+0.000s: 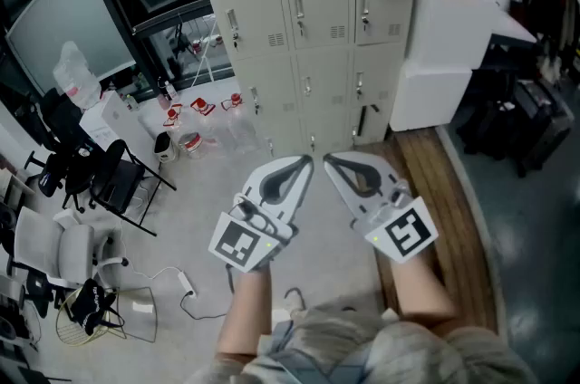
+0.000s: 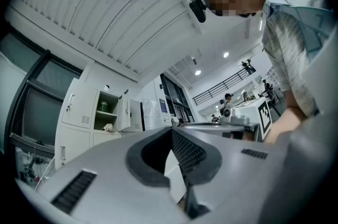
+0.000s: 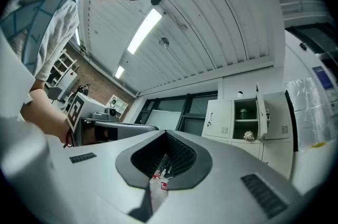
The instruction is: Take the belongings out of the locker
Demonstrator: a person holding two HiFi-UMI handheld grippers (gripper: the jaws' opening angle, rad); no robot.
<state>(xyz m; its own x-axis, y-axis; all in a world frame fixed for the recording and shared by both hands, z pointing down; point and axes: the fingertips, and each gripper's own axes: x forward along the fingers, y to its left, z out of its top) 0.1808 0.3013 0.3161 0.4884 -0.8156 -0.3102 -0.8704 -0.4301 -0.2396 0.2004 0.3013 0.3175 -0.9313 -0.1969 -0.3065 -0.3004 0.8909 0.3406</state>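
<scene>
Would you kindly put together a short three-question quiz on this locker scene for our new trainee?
1. True or false: the left gripper and the right gripper are both shut and empty.
2. How many of the lockers in view stand open? A) one B) three C) five
3. What lies on the lower shelf of the open locker?

Key: 1 true. 2 A. 3 A pale crumpled item; a green container stands on the shelf above it.
</scene>
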